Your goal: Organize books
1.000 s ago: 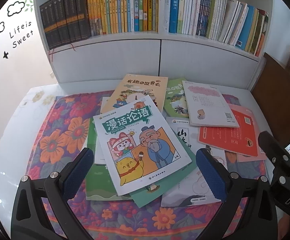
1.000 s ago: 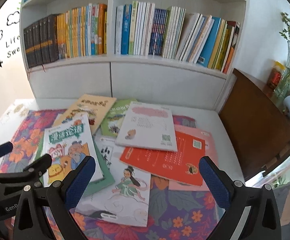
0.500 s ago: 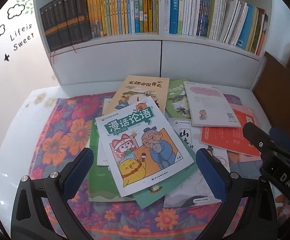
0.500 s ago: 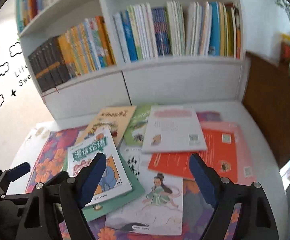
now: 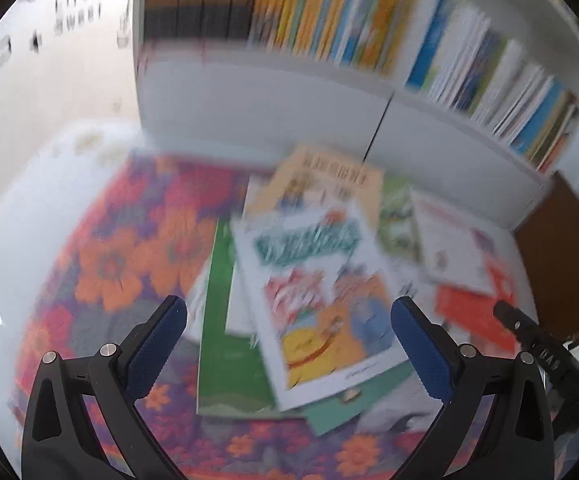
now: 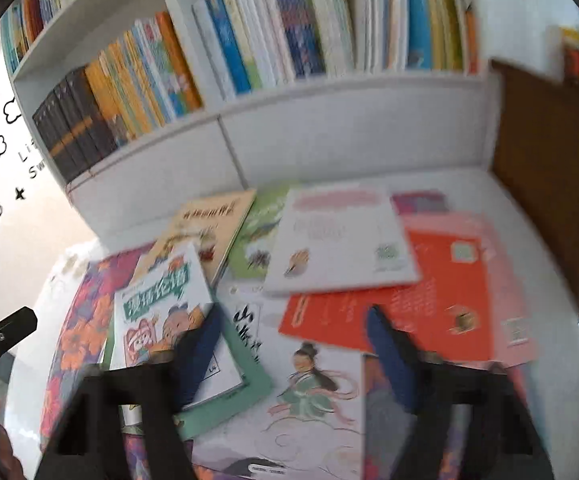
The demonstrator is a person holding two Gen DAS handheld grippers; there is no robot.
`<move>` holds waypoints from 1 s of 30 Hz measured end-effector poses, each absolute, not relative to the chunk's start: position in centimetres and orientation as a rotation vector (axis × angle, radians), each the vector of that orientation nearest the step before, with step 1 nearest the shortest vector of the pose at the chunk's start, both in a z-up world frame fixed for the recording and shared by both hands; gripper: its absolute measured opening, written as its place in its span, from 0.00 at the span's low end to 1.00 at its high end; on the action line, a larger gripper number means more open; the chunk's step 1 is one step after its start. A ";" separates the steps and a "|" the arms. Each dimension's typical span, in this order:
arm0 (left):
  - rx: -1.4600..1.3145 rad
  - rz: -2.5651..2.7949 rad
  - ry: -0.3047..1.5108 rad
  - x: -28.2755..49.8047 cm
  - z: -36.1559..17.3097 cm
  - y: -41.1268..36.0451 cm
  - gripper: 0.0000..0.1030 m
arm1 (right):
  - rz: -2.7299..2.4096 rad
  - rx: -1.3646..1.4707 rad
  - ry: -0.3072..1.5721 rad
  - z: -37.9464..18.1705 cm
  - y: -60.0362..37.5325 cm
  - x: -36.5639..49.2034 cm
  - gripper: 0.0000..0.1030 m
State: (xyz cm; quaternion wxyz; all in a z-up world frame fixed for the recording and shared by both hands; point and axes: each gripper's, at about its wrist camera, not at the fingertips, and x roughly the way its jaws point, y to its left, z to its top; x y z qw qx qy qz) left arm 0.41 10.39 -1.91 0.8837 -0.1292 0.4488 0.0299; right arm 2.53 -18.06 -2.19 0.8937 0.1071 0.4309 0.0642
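Both grippers dropped toward the books (image 6: 345, 240); right gripper (image 6: 289, 320) fingers narrowing (nothing gripped), left gripper (image 5: 289, 316) apart.

Both wrist views tilted down, close above scattered books (image 5: 321, 300) (shared), bookshelf (image 6: 329, 128) across upper frame.

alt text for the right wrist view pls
The right gripper, its jaws just narrowing with nothing clamped between them, hangs over overlapping picture books on a floral cloth, with a full white bookshelf behind.
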 end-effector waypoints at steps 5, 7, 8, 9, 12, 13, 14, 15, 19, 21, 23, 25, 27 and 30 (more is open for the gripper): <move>-0.307 0.037 1.034 1.0 -8.3 12.0 0.70 | 0.248 0.170 0.969 -5.8 -13.6 3.7 0.38; -0.305 0.023 1.062 1.2 -9.9 11.6 0.70 | 0.272 0.153 1.010 -7.4 -11.8 4.3 0.38; -0.299 0.018 1.072 1.3 -10.5 11.3 0.66 | 0.268 0.140 1.028 -8.1 -11.1 4.6 0.38; -0.282 0.013 1.080 1.3 -11.0 10.8 0.63 | 0.243 0.106 1.047 -8.9 -10.2 5.0 0.37; -0.199 0.009 1.062 0.9 -11.2 9.4 0.57 | 0.195 0.042 1.072 -10.2 -9.4 5.5 0.37; -0.201 -0.014 1.061 0.8 -11.2 9.1 0.54 | 0.198 0.049 1.067 -10.3 -9.5 5.5 0.37; -0.214 -0.042 1.069 0.9 -11.2 8.8 0.48 | 0.195 0.047 1.063 -10.3 -9.5 5.4 0.37; -0.224 -0.053 1.073 1.0 -11.2 8.7 0.46 | 0.199 0.044 1.066 -10.3 -9.5 5.4 0.37; -0.180 -0.048 1.058 1.1 -10.9 7.9 0.40 | 0.254 0.000 1.096 -10.3 -8.4 5.2 0.38; -0.130 -0.028 1.050 0.7 -10.7 7.7 0.40 | 0.267 -0.014 1.115 -10.1 -8.0 4.6 0.39; -0.096 -0.023 1.049 0.5 -10.6 7.9 0.43 | 0.300 -0.027 1.133 -10.1 -7.7 3.9 0.39; -0.054 -0.027 1.055 0.1 -10.6 8.2 0.43 | 0.354 -0.052 1.157 -10.2 -7.1 3.1 0.40; 0.007 -0.045 1.072 -0.9 -10.5 8.2 0.43 | 0.398 -0.069 1.200 -10.2 -6.8 1.8 0.40; 0.074 -0.082 1.101 -3.6 -10.5 8.2 0.45 | 0.464 -0.081 1.287 -10.3 -6.5 -0.6 0.40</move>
